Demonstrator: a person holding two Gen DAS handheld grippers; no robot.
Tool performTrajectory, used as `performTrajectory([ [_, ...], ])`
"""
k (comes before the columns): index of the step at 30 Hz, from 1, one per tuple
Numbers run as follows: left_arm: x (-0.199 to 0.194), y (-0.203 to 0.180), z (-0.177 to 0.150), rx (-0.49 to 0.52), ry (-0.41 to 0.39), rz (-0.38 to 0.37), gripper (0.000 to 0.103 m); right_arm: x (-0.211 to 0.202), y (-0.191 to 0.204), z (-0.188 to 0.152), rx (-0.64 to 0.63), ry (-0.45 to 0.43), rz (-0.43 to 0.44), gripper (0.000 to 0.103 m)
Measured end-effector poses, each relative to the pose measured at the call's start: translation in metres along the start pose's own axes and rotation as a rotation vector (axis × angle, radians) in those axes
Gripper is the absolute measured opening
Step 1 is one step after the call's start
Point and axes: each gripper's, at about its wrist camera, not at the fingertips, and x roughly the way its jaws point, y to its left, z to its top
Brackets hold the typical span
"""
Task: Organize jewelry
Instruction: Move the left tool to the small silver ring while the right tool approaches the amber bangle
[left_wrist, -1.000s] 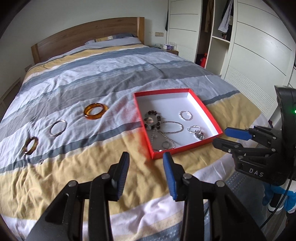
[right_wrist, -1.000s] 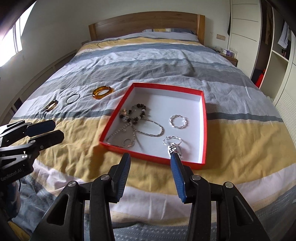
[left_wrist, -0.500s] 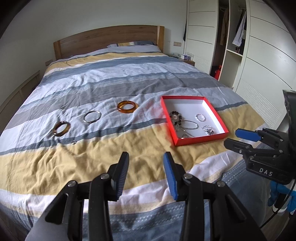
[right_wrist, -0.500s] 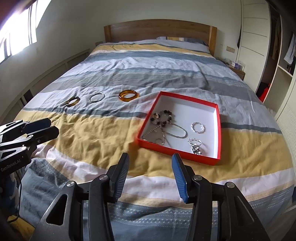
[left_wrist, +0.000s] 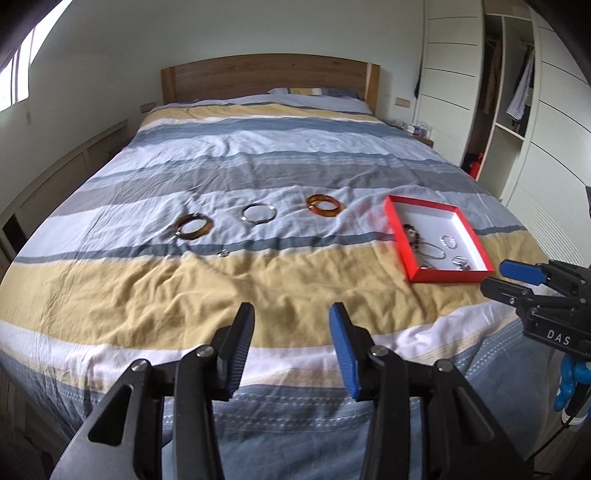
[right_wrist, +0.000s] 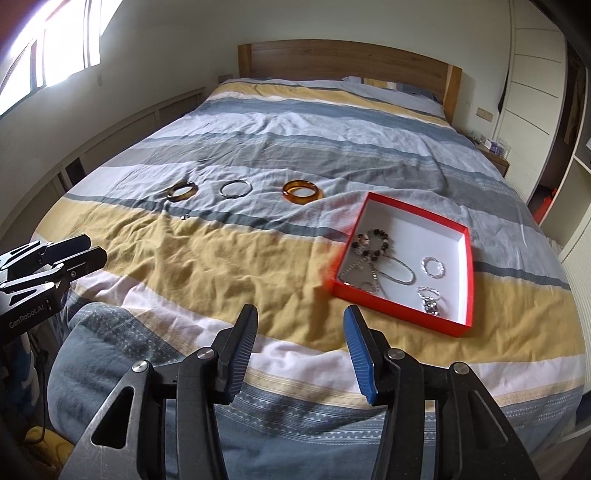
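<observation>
A red box with a white inside (left_wrist: 469, 242) (right_wrist: 443, 236) lies on the striped bed and holds a beaded bracelet (right_wrist: 371, 242), chains and small rings. Left of it on the cover lie an amber bangle (left_wrist: 325, 205) (right_wrist: 303, 191), a thin silver bangle (left_wrist: 259, 213) (right_wrist: 236, 188), a brown bangle (left_wrist: 194, 226) (right_wrist: 181, 192) and a tiny ring (left_wrist: 222, 253) (right_wrist: 184, 217). My left gripper (left_wrist: 291, 343) is open and empty over the bed's foot. My right gripper (right_wrist: 300, 345) is open and empty, short of the box.
The wooden headboard (left_wrist: 269, 75) stands at the far end. White wardrobes (left_wrist: 517, 110) line the right side, with a nightstand (right_wrist: 493, 151) by them. A wall panel and window (right_wrist: 66, 40) run along the left. The bed's foot edge hangs just under both grippers.
Both grippers have pulled back and up from the bed; the box and bangles now look smaller and farther. The left view has swung left. Both stay open.
</observation>
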Motion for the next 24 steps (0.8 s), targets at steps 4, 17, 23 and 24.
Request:
performTrajectory([
  [4, 0.005, 0.022, -0.005, -0.037, 0.013, 0.026, 0.04, 0.01, 0.016, 0.004, -0.023, 0.013, 0.022, 0.048],
  [17, 0.043, 0.065, -0.011, -0.086, 0.077, 0.092, 0.04, 0.056, 0.043, 0.019, -0.064, 0.064, 0.075, 0.052],
  [23, 0.073, 0.096, -0.012, -0.16, 0.107, 0.093, 0.041, 0.091, 0.054, 0.033, -0.079, 0.084, 0.108, 0.053],
  [24, 0.078, 0.102, -0.012, -0.173, 0.11, 0.096, 0.041, 0.099, 0.055, 0.037, -0.082, 0.086, 0.116, 0.053],
])
